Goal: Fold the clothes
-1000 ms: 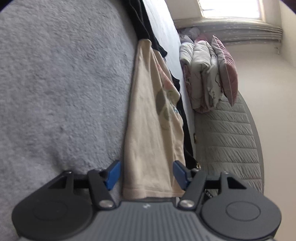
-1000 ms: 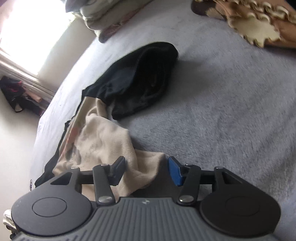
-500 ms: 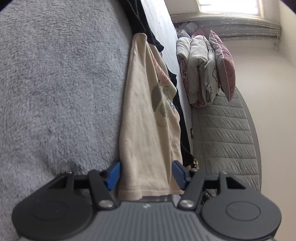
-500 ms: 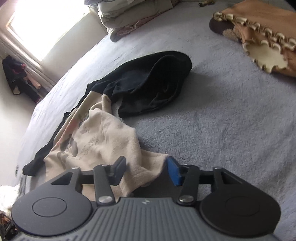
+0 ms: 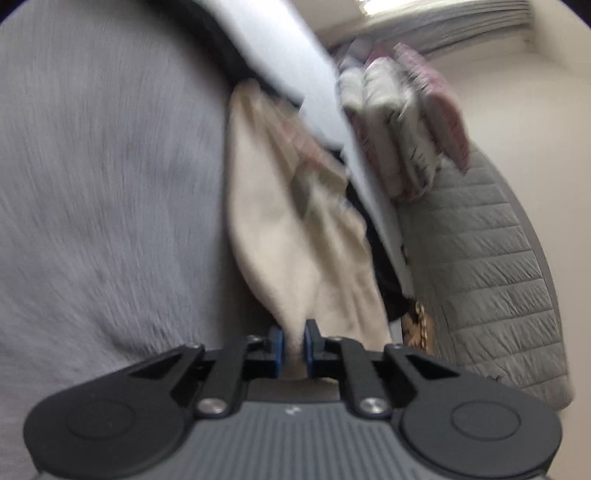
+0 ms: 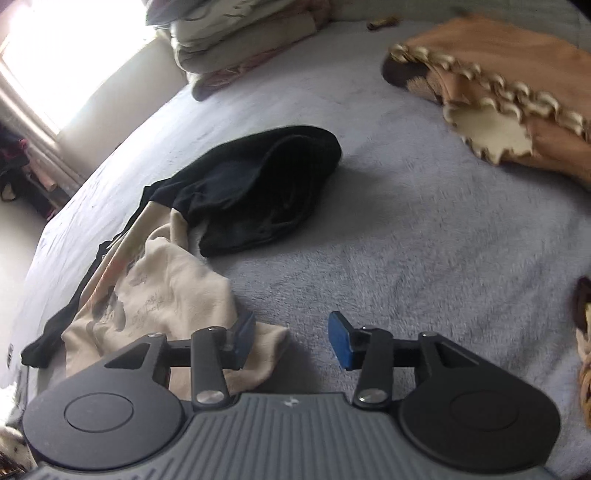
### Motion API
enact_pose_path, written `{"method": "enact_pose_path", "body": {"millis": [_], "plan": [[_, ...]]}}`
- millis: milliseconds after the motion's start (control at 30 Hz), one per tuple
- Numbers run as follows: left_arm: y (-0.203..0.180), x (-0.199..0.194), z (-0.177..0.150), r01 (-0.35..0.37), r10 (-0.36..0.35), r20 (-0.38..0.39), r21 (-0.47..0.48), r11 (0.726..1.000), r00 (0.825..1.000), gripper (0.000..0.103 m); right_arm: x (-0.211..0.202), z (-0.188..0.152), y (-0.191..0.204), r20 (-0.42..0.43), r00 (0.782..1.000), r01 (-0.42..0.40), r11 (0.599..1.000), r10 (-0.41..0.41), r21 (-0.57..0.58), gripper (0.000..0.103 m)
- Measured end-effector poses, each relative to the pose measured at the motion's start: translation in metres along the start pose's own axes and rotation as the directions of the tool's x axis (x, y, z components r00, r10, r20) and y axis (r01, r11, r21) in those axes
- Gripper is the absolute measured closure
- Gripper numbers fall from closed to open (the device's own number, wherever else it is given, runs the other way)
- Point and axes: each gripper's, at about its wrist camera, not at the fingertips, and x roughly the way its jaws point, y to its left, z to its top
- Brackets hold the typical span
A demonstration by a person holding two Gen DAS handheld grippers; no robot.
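Both units look identical. Left claw: grey ribbed housing, small white logo at its top centre, black round-lobed plates flanking it, black finger arms on silver pivot screws, blue pads. Right claw: same build, blue pads.

Fuzzy grey fleece blanket; soft cream cotton shirt (matt); quilted grey mattress.

This is a bedroom in a home. A wide bed under a grey fleecy blanket fills the scene, with loose clothes strewn over it. Folded bedding is stacked at its far edge, a bright window lights the far left, and a quilted grey mattress lies beside the bed.
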Motion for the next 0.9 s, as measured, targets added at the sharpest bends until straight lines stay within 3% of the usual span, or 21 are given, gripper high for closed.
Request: {"method": "enact_pose_path", "body": {"millis": [67,167,300,467,567,633,733,900], "plan": [[-0.007,-0.022,0.0,-0.072,0.067,0.078,0.057,0.996,0.995,0.092,0.004,-0.001,-0.001,-0.029,0.999,-0.015,1.0,0.015,0.014,0.056],[0.002,-0.04,-0.002,-0.16,0.151,0.132,0.059,0.985,0.98,0.092,0.01,-0.006,0.007,-0.065,0.997,-0.03,0.999,0.028,-0.018,0.056],[0.031,-0.027,-0.001,-0.164,0.166,0.053,-0.039,0.986,0.985,0.09,0.015,-0.016,0.025,-0.08,0.997,-0.03,0.993,0.021,-0.113,0.056],[0.036,-0.013,0.0,-0.198,0.2,0.038,-0.033,0.98,0.979,0.081,0.016,-0.029,0.047,-0.095,0.994,-0.074,0.969,0.052,-0.236,0.058],[0.04,-0.007,0.001,-0.195,0.197,0.038,-0.049,0.98,0.98,0.081,0.022,-0.041,0.062,-0.099,0.995,-0.023,0.93,-0.014,-0.366,0.083],[0.042,-0.006,0.002,-0.184,0.186,0.029,-0.071,0.98,0.982,0.084,0.02,-0.047,0.068,-0.076,0.996,0.003,0.905,-0.039,-0.425,0.087],[0.034,-0.014,0.005,-0.179,0.181,0.018,-0.081,0.981,0.983,0.09,-0.003,-0.049,0.077,-0.039,0.998,0.028,0.867,-0.054,-0.497,0.089],[0.0,-0.045,0.006,-0.178,0.178,0.029,0.02,0.984,0.984,0.091,-0.058,-0.037,0.075,-0.023,1.0,-0.007,0.864,-0.006,-0.504,0.09]]}}
